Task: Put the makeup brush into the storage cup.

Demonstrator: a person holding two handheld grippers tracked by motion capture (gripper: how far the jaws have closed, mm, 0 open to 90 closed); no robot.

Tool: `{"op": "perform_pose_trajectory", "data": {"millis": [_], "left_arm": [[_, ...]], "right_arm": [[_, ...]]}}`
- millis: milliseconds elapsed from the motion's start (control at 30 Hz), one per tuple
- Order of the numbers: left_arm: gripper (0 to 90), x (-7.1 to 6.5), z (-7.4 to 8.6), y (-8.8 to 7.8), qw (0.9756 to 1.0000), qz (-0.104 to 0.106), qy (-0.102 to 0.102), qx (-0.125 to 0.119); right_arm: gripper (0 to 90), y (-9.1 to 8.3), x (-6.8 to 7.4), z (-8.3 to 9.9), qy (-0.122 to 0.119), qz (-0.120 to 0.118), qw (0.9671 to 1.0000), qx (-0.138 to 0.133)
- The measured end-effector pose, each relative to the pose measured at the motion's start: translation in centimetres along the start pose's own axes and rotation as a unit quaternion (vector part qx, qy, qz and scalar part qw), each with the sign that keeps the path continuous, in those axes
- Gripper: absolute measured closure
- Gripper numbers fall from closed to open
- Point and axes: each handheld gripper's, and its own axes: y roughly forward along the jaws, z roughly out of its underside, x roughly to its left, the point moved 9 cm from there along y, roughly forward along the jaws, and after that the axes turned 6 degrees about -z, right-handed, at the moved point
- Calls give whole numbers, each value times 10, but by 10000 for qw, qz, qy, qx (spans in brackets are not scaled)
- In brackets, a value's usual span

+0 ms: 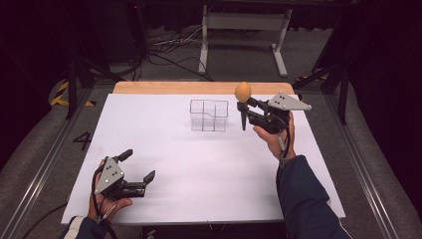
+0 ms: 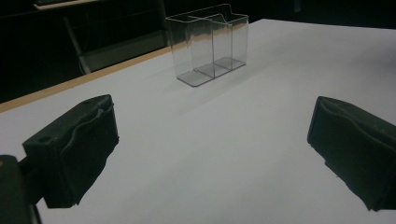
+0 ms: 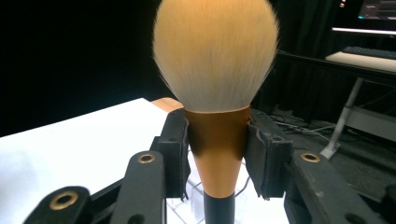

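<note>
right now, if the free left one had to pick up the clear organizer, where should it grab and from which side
Probably from above, pinching one thin upright wall of the clear organizer near its open top rim. It stands upright with open compartments, and the whole box looks wide for the open left hand-held gripper.

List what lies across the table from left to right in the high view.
left gripper → clear organizer → brush → right gripper
</note>
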Motion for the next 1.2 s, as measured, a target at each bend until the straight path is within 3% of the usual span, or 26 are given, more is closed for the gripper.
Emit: {"op": "perform_pose_trajectory", "data": {"millis": [233,667,1200], "left_arm": [[25,0,0,-1,10000,3,-27,-3],[25,-1,1,-2,10000,24,-10,-11],[26,0,3,-6,9999,66,-117,-20]], "right_arm": [[625,11,-7,-9,-40,82,9997,-230],[625,31,-12,-21,111,68,9985,-533],[625,68,-21,-28,375,56,9971,-658]]}}
